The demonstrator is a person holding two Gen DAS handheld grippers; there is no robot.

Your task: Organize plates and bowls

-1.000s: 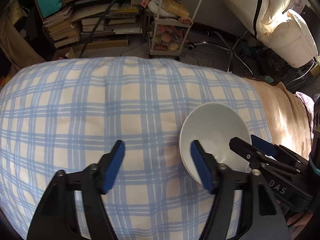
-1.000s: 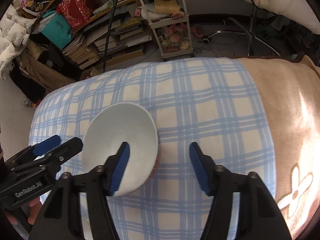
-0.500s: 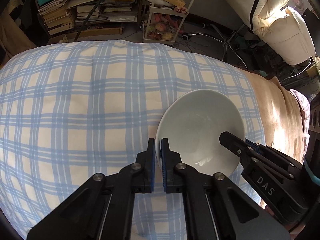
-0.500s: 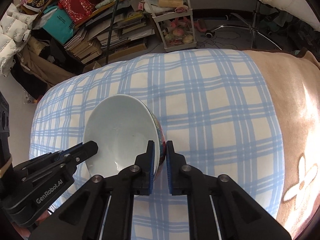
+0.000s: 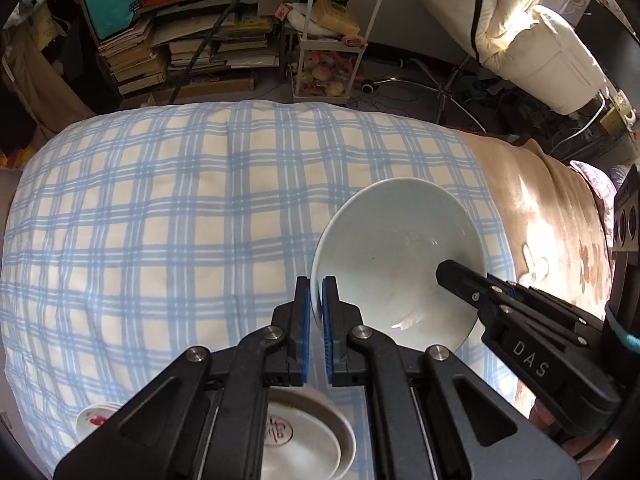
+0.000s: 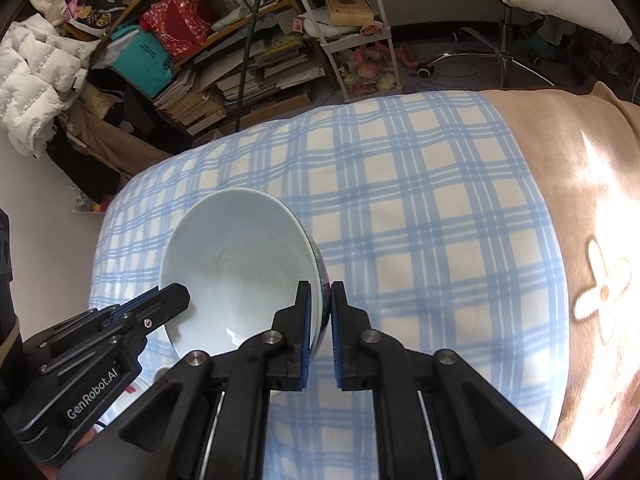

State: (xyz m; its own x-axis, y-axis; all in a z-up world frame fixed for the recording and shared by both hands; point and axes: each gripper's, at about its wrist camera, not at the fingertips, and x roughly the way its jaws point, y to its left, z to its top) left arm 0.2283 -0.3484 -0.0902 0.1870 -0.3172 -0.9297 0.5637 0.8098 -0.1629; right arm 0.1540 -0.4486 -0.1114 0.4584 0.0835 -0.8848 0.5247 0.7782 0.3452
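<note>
While "DAS" reads on the right gripper (image 6: 319,322) and "GenRobot.AI" on the left gripper (image 5: 316,320), both clamp the white bowl (image 5: 396,256) by its rim, at three and nine o'clock, above the checked blanket (image 5: 180,220); plates (image 5: 304,436) lie below.

A blue-and-cream checked fleece blanket (image 5: 180,216) is covering the bed; a tan blanket with pale flower shapes (image 6: 592,240) is catching sunlight beside it; stacked books and papers on a wooden shelf (image 5: 192,52) are crowding the far floor; a white three-tier cart (image 5: 336,36) is standing near a cream padded chair (image 5: 532,36).
</note>
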